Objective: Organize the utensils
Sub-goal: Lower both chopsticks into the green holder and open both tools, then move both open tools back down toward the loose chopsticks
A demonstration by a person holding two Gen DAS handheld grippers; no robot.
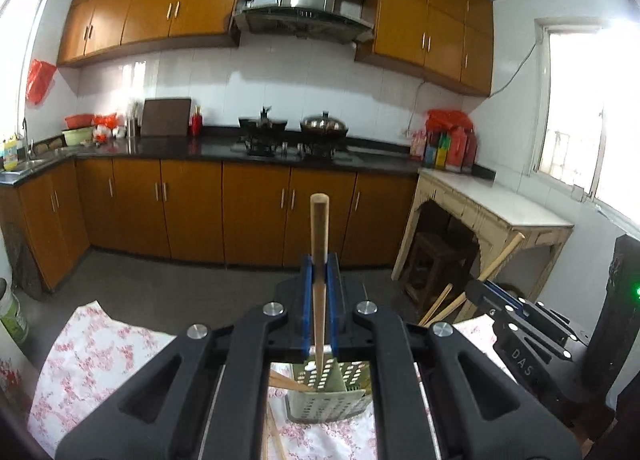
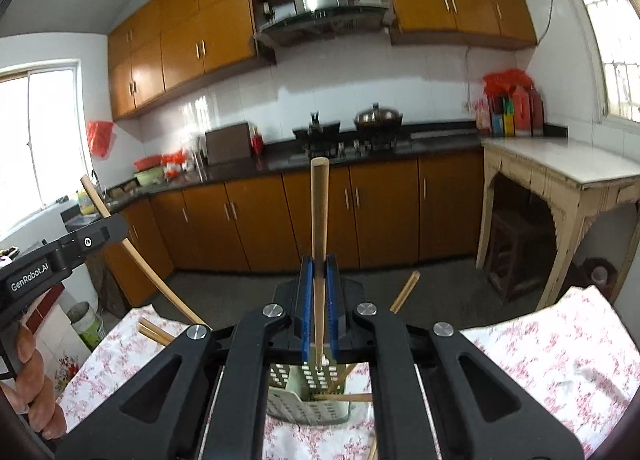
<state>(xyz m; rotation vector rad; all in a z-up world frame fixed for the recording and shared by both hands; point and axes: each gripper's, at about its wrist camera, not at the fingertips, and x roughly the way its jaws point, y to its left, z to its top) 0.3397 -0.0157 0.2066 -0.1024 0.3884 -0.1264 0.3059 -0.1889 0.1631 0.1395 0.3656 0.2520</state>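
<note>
My left gripper (image 1: 319,284) is shut on a wooden chopstick (image 1: 319,227) that stands upright, its lower end over a pale green perforated utensil holder (image 1: 328,400). My right gripper (image 2: 319,284) is shut on another wooden chopstick (image 2: 319,211), also upright above the same holder (image 2: 308,400). The right gripper also shows in the left wrist view (image 1: 476,292) with its chopstick (image 1: 502,256). The left gripper also shows in the right wrist view (image 2: 108,232) with its chopstick (image 2: 132,252). Several chopsticks lean in the holder (image 2: 344,397).
The holder stands on a table with a pink floral cloth (image 1: 92,352), (image 2: 552,344). Loose chopsticks (image 2: 154,332) lie at the cloth's left. Beyond are brown kitchen cabinets (image 1: 256,215), a stove with pots (image 1: 296,131) and a cream side table (image 2: 560,175).
</note>
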